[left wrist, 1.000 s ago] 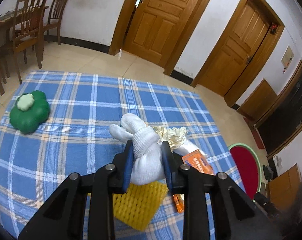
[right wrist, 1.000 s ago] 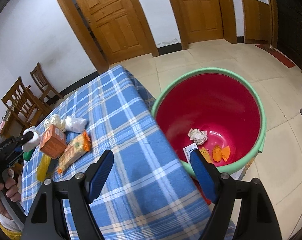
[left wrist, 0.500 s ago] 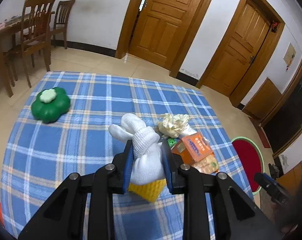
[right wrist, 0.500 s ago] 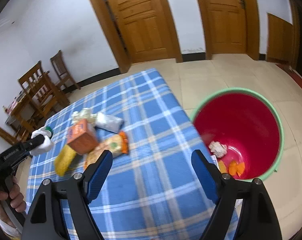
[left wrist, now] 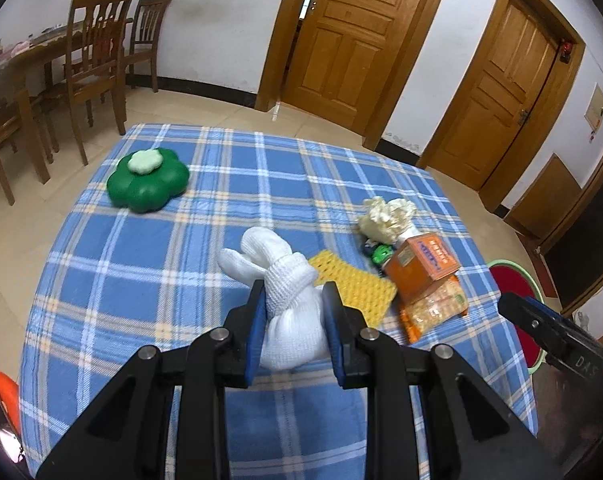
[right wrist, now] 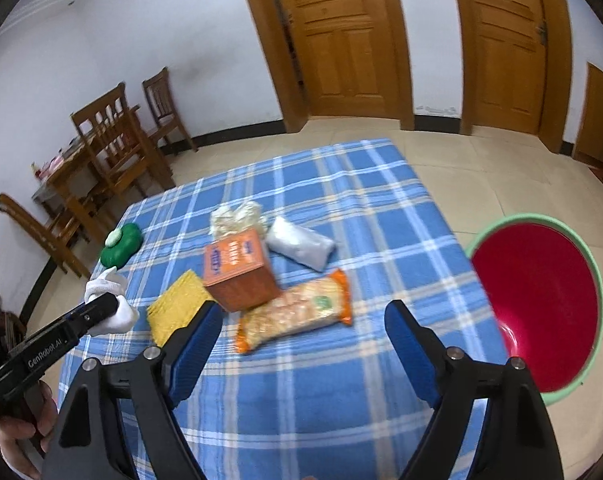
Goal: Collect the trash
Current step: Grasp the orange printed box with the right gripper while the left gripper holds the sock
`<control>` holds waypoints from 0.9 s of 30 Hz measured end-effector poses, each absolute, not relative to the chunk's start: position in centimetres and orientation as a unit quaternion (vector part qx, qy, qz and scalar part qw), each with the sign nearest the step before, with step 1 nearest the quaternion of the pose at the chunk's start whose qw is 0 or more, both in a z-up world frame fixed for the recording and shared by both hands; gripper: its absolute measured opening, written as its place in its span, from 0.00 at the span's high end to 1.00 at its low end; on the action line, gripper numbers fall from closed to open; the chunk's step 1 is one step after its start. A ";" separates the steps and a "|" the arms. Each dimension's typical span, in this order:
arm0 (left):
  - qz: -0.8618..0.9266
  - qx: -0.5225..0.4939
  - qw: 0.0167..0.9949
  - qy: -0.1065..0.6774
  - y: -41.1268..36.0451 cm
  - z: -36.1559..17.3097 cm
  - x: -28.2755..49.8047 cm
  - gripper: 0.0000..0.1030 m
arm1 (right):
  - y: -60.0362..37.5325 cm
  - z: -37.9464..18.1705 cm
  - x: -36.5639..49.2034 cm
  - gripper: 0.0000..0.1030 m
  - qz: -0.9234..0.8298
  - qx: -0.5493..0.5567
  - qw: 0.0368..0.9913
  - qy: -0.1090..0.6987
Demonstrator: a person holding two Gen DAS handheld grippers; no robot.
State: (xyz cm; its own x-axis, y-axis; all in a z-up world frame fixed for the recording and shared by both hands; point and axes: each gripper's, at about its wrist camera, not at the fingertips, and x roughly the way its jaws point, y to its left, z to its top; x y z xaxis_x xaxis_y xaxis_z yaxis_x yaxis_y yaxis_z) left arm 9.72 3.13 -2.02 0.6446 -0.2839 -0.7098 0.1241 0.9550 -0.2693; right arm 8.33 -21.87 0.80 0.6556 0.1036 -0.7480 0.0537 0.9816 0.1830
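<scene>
Desk (right wrist: 301, 400), covered by a blue plaid cloth, fills the middle of both views; compared with a second ago the right wrist camera has swung from the bin back toward the litter, which now lies centred ahead of it. Round red plastic bin with a green rim (right wrist: 537, 304) sits on the tiled floor at the right edge of the right view, beside the desk. This suggests one drop is finished and the next pick is being lined up.

Right tool (right wrist: 301, 328) is spread wide and empty, poised above the long orange-ended snack packet (right wrist: 295, 314). Touching that packet, toward frame centre, stands the orange cardboard box (right wrist: 239, 274); left of it lies the yellow mesh pad (right wrist: 177, 308), above it the crumpled cream paper (right wrist: 237, 218) and the white plastic pouch (right wrist: 299, 246).

Left tool (left wrist: 293, 312) remains clamped on the knotted white cloth bundle (left wrist: 285, 292), held above the desk at lower centre of the left view. A green flower-shaped container (left wrist: 147, 184) rests at upper left.

Room: white walls, wooden doors, wooden chairs at far left.
</scene>
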 end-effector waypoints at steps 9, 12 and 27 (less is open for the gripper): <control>-0.092 -0.103 0.901 0.412 4.7 -3.5 9.9 0.73 | -19.2 0.0 10.2 0.08 0.030 0.067 0.905 0.420; -0.079 -0.097 0.902 0.414 5.1 -3.9 10.1 0.73 | -18.7 -0.5 10.8 0.08 0.029 0.059 0.903 0.425; -0.068 -0.102 0.894 0.431 6.2 -5.8 11.1 0.73 | -17.7 -2.2 13.4 0.18 0.020 0.042 0.902 0.430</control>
